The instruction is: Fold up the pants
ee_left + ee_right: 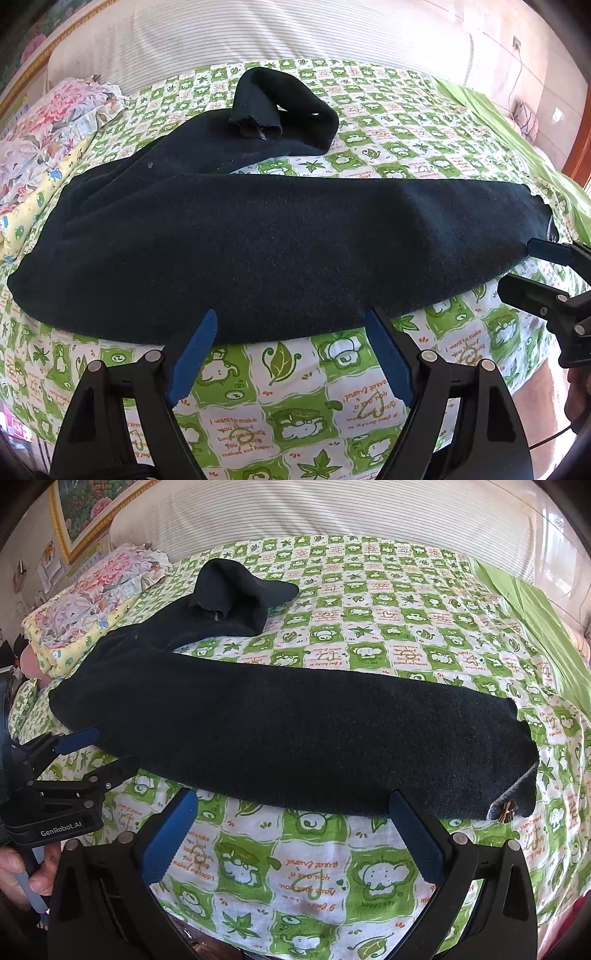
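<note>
Both grippers, left gripper (288, 328) and right gripper (291, 808), hover spread wide and empty at the near edge of the pants (258, 243), lining up a grab before folding.

My left camera sits low at the near edge of the bed (288, 398), looking across it toward the striped headboard (295, 33), close to the dark pants (258, 251). My right camera looks the same way from further right. Both share the pants, the patterned sheet and the floral pillow (107, 579); each catches the other gripper at its side.
</note>
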The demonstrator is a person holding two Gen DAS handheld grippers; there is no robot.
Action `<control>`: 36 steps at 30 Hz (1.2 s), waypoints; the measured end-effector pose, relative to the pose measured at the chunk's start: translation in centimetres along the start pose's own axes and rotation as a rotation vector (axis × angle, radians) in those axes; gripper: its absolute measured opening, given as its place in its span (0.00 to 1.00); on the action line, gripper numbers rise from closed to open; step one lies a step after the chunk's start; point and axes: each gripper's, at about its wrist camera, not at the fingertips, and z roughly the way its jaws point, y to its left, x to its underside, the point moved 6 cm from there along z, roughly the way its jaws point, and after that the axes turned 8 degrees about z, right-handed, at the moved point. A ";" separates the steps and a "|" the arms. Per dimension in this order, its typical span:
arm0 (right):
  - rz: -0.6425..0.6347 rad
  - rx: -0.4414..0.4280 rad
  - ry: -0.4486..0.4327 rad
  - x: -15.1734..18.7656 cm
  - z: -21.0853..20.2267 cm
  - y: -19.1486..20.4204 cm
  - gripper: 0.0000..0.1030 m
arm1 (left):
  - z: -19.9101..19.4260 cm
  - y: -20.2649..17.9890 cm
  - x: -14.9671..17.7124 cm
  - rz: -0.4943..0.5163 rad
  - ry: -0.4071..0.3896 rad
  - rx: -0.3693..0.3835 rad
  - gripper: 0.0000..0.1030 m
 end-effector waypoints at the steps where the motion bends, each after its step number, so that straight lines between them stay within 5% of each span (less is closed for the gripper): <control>1: 0.000 -0.002 0.000 -0.1 0.0 0.0 1.00 | 0.0 0.0 0.0 0.002 -0.001 0.001 0.81; 36: 0.025 -0.031 -0.003 -0.5 -0.7 0.2 1.00 | -0.1 -0.1 0.0 -0.007 0.001 0.035 0.81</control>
